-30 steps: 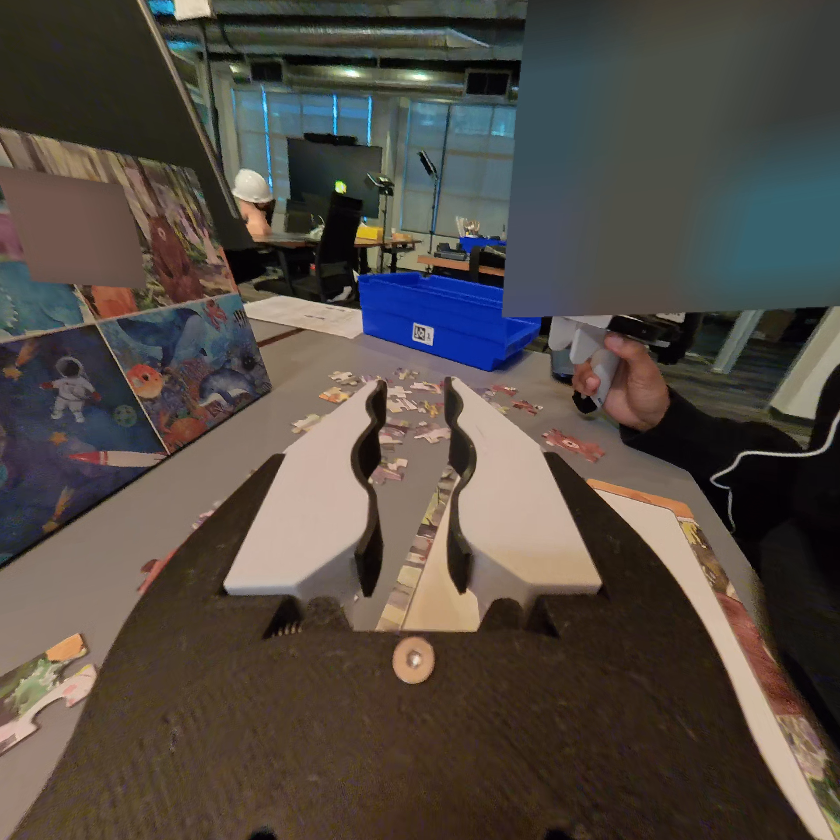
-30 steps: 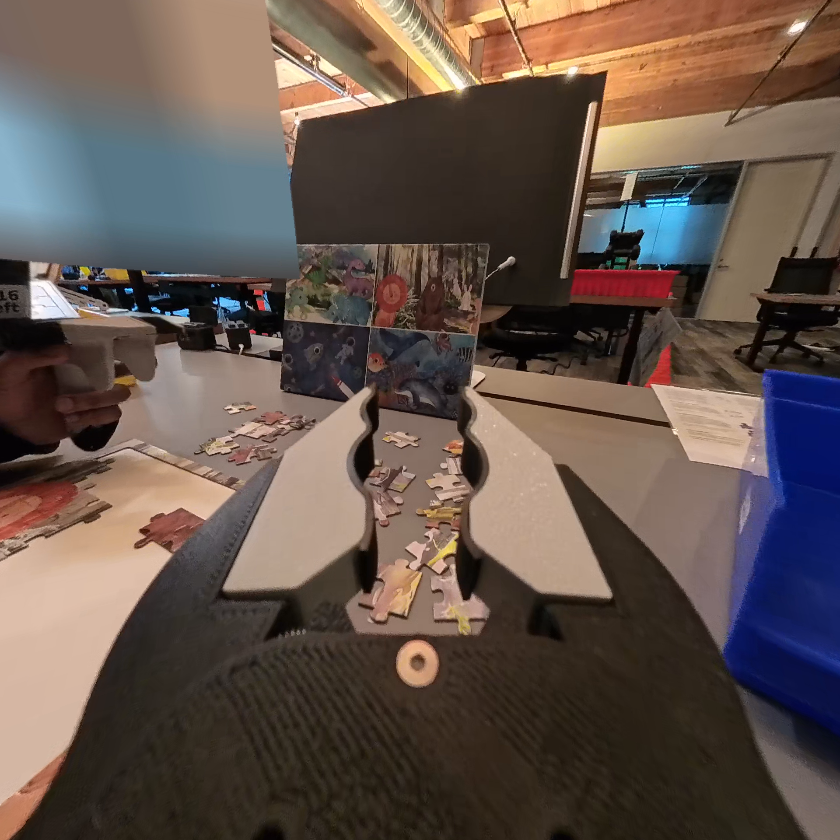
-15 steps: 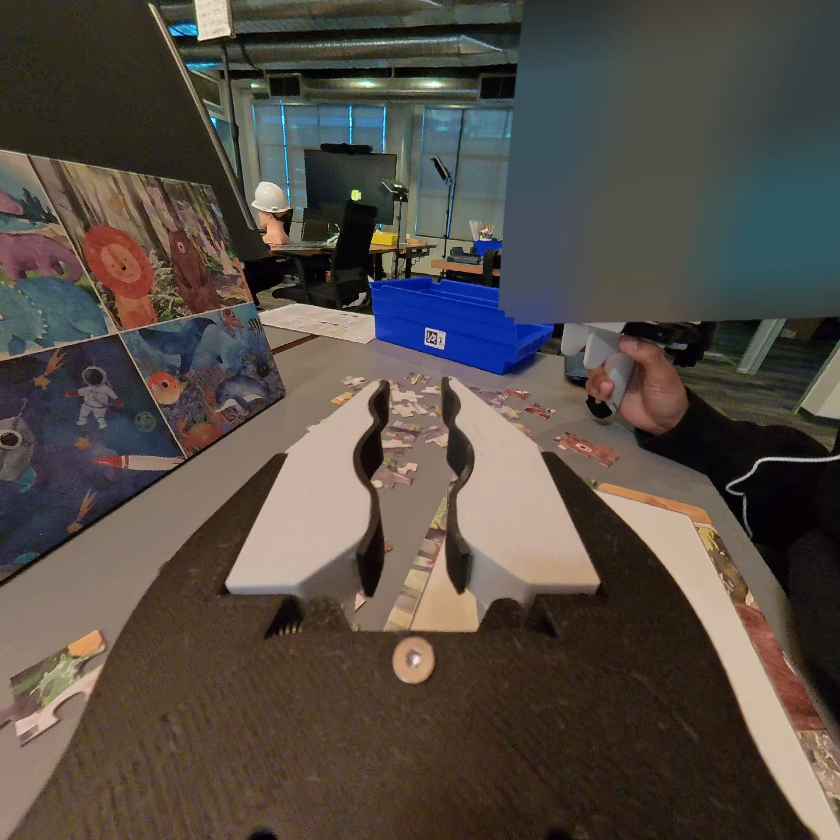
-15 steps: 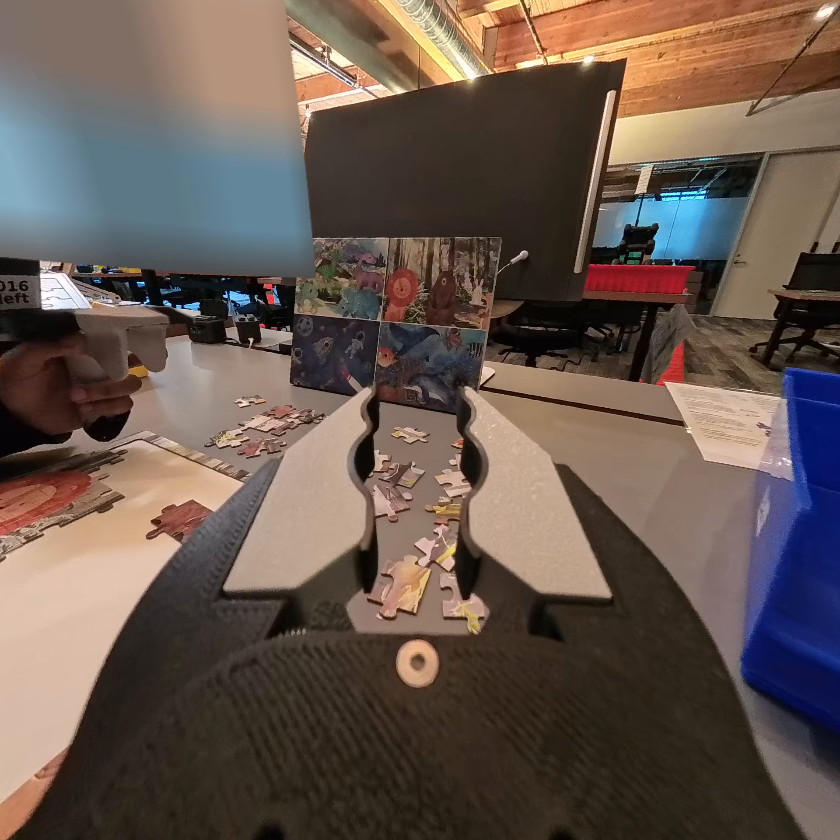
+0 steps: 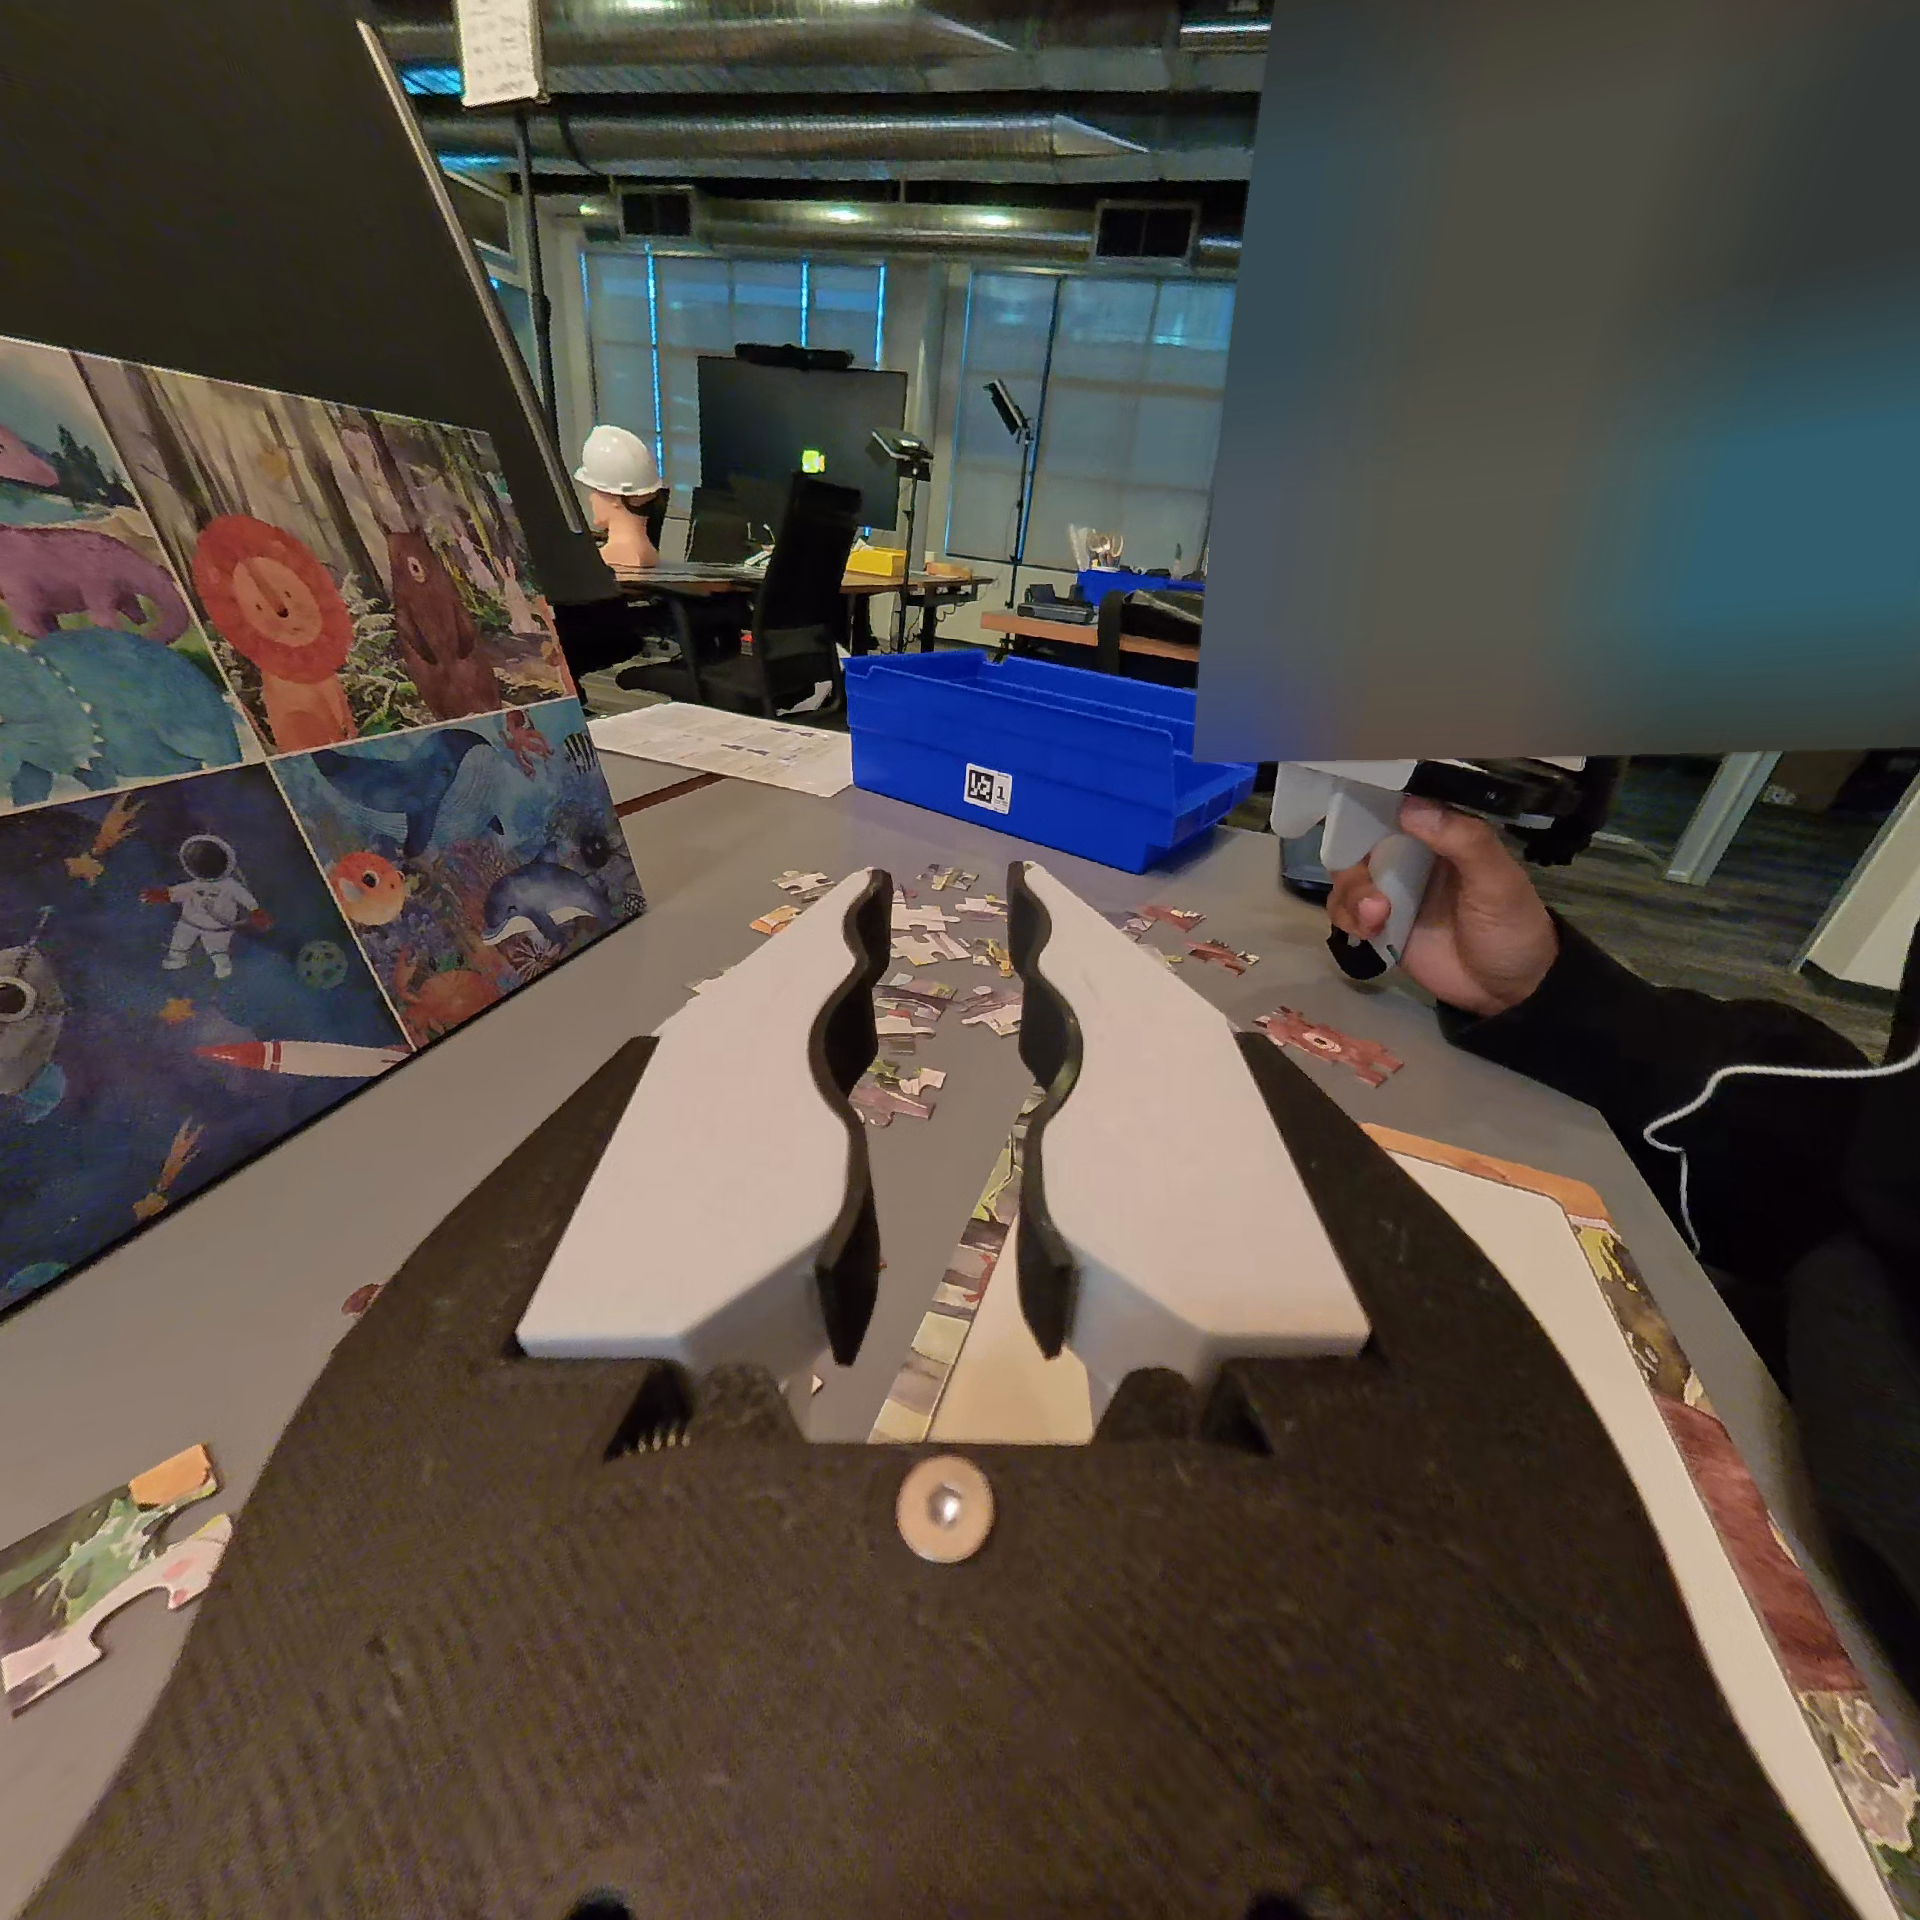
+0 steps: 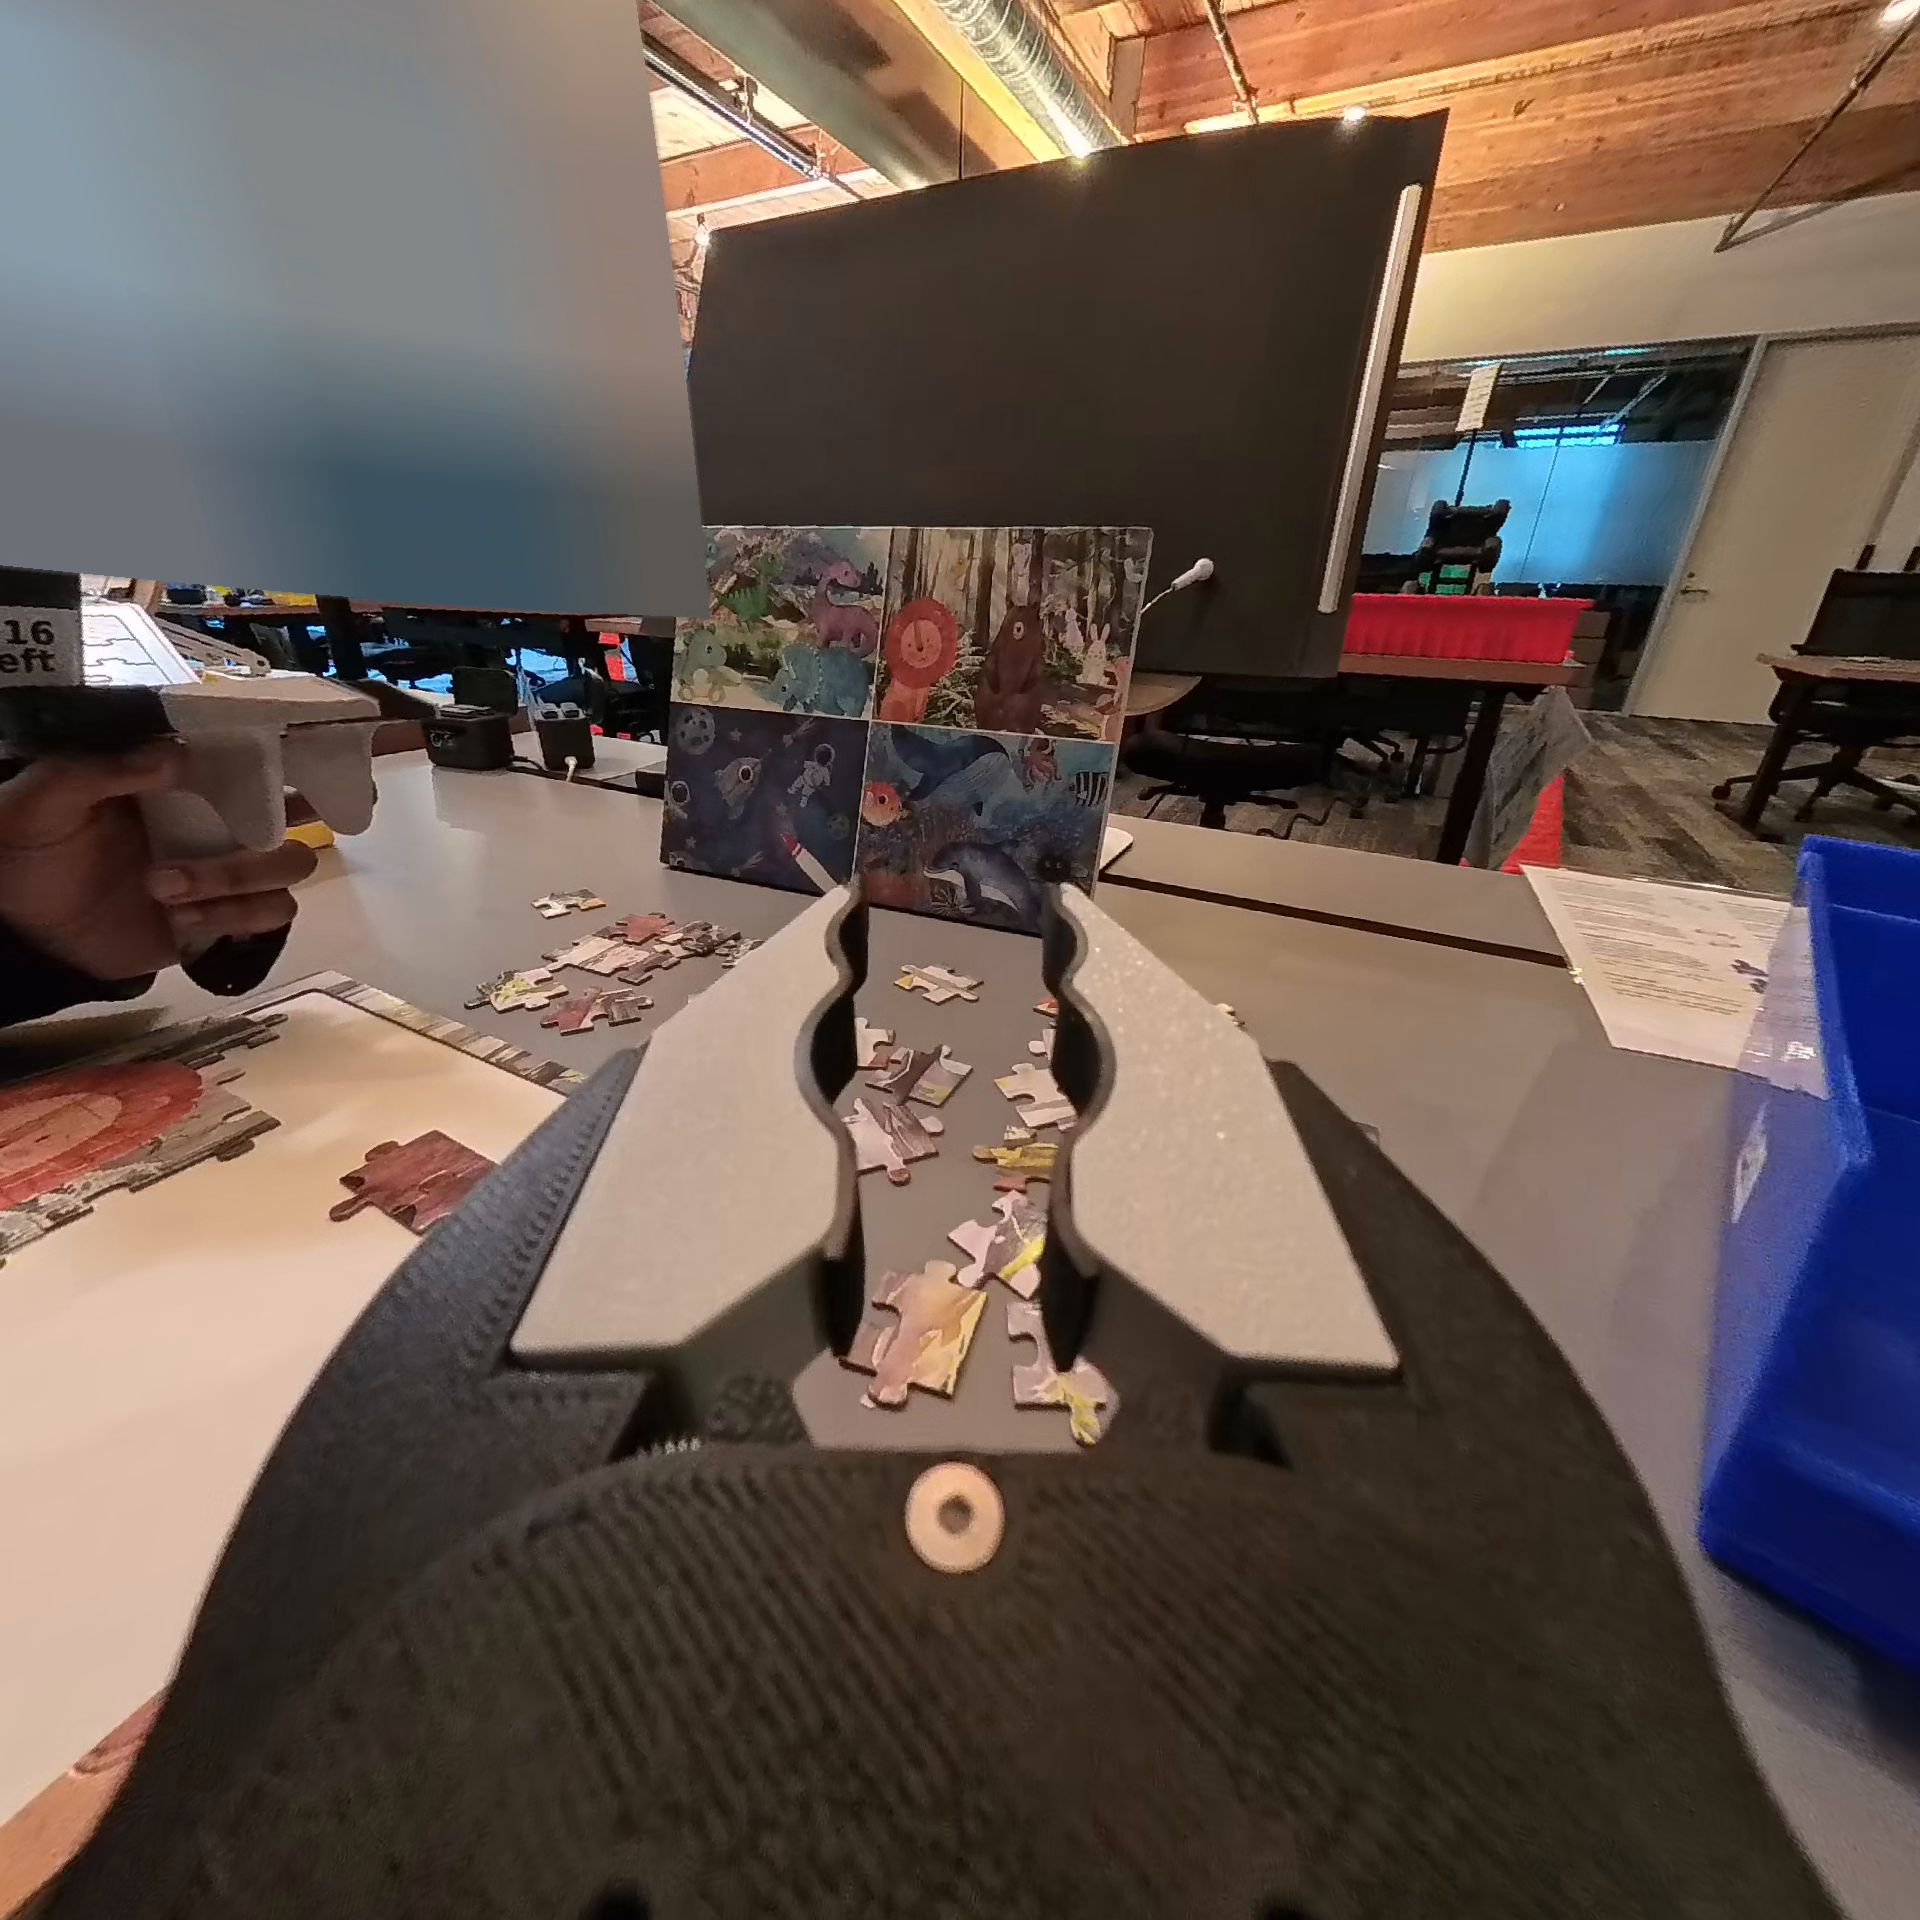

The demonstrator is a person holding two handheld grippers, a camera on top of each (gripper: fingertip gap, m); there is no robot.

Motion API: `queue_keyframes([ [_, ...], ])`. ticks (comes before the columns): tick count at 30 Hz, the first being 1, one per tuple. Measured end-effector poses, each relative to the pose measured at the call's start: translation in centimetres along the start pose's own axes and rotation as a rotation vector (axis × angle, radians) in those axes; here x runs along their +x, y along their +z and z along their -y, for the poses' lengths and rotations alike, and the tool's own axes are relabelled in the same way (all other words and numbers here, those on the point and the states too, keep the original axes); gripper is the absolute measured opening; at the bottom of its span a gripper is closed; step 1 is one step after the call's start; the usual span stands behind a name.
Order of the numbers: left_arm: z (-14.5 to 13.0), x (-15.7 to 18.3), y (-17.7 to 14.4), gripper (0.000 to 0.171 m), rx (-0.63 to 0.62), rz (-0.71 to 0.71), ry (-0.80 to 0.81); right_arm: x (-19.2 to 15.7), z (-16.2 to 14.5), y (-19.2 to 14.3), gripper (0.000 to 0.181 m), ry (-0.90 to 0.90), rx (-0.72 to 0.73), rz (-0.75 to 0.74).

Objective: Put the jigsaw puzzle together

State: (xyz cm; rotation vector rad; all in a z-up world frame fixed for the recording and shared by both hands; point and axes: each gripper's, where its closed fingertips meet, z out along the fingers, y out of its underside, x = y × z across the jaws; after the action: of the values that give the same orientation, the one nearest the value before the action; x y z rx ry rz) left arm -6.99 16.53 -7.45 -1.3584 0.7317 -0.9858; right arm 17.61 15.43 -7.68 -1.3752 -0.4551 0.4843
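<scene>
Counter [image 6: 1403,1091], grey, carries all. Puzzle board [image 6: 208,1299] lies at my near edge, partly filled; picture card [image 6: 904,717] stands at the far edge; blue bin [image 6: 1829,1195] sits right. Loose pieces [image 6: 925,1340] are scattered mid-counter. My left tool [image 5: 948,904] and right tool [image 6: 951,909] both hang released, empty.

Both wrist cameras sit low over the grey table [image 5: 260,1288], facing crosswise, sharing the scattered puzzle pieces [image 6: 914,1122] and picture board [image 5: 260,748].
</scene>
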Motion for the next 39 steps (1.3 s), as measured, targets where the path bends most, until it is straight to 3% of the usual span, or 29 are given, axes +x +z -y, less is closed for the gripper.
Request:
queue_keyframes([
  [39, -0.6, 0.3, 0.3, 0.022, -0.029, -0.014, -0.017, -1.1, -2.1, 1.2, 0.029, -0.104, -0.119, 0.014],
])
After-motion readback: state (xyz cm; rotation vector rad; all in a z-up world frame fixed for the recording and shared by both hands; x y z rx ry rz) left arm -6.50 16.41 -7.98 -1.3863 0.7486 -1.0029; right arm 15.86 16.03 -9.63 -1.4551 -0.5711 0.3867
